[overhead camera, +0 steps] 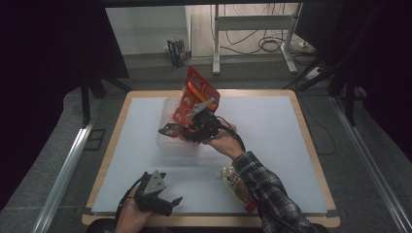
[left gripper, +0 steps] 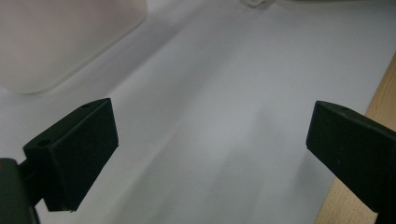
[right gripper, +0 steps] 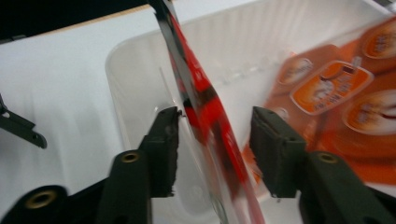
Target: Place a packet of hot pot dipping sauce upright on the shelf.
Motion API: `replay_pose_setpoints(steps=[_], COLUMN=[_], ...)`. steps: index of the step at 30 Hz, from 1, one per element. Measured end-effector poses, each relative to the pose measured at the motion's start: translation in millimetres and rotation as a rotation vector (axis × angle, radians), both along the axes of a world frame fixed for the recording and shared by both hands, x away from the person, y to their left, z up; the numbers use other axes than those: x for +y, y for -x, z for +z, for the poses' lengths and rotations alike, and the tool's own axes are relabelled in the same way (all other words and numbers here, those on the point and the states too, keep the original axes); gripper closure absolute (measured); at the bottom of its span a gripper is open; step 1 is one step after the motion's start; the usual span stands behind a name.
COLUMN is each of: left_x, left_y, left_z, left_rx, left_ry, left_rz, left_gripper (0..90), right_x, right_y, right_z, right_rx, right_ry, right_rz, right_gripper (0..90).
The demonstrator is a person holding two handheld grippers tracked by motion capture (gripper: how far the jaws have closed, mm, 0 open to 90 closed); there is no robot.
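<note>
A red and orange snack bag stands upright in a clear plastic tub at the middle of the white table. My right gripper reaches into the tub at the bag's lower part. In the right gripper view its jaws stand apart with the bag's edge between them, and a gap shows beside the right pad. My left gripper rests near the table's front edge, open wide, nothing between its jaws. The tub's corner lies ahead of it.
A second snack bag lies flat at the front right, partly under the plaid sleeve. The table's wooden rim runs close to the left gripper's right jaw. Beyond the table stand a small box and a metal frame.
</note>
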State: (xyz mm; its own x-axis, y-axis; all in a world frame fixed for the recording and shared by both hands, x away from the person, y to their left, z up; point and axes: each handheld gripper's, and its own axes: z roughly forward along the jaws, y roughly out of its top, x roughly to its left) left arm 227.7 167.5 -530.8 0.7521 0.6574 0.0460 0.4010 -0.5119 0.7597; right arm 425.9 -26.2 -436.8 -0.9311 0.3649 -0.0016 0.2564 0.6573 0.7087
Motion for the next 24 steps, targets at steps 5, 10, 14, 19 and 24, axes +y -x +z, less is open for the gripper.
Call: replay_pose_setpoints(steps=[5,10,14,19,24], left_x=[-0.5,-0.1,-0.7,-0.6,-0.8], left_y=[0.2,0.2,0.2,-0.1,0.0], left_z=[-0.1,0.3,0.2,-0.1,-0.2], left_rx=[-0.002,-0.006,-0.004,-0.003,-0.003], left_ry=[0.003,0.002,0.001,0.001,-0.001], left_rz=[0.002,0.004,0.003,0.003,0.003], left_gripper=[2.1,2.1,2.1,2.1,2.1], right_x=[-15.9,-33.5,-45.1,-53.5,-49.5], right_y=[1.2,4.6,7.5,8.7,8.3], right_z=[5.3,5.8,3.5,-1.4,-3.4], right_rx=[0.002,0.032,0.027,0.027,0.016], right_ry=[0.004,0.027,0.056,0.068,0.073], right_rz=[-0.016,-0.036,-0.050,-0.053,-0.055], right_gripper=[47.2,59.0,68.7,85.1,88.6])
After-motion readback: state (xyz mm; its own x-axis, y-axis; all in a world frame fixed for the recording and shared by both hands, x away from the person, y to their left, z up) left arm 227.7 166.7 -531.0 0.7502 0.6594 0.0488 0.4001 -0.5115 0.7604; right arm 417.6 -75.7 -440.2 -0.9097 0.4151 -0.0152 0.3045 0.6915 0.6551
